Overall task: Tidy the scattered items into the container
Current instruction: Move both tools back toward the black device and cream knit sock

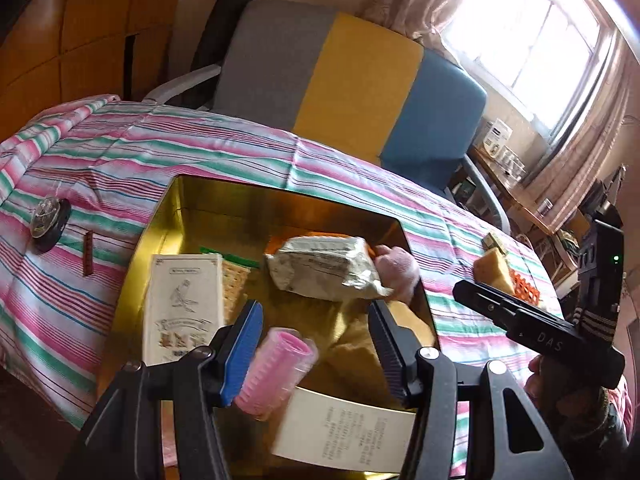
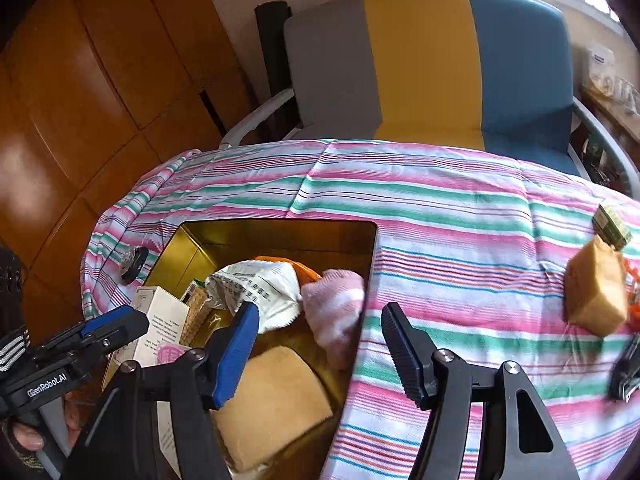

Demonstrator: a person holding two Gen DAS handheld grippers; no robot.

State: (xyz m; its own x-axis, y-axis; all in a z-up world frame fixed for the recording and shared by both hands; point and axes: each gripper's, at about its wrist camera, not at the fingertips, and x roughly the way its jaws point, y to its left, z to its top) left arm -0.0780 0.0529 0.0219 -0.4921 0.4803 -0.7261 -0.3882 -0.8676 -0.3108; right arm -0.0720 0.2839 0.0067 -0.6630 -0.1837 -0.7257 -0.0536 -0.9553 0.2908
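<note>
While the fingers gape, the pink roller tilts lengthwise.

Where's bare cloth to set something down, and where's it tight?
Free: the cloth between the tin and the sponge, and the strip between tin and chair. Left of the tin only a narrow band by the black disc. Crowded: inside the tin, and the right edge around the sponge.

Gold tin crowded — white box, foil packet, pink cloth and tan pad cover its floor. Striped tablecloth right of it lies open (sponge at far edge).
</note>
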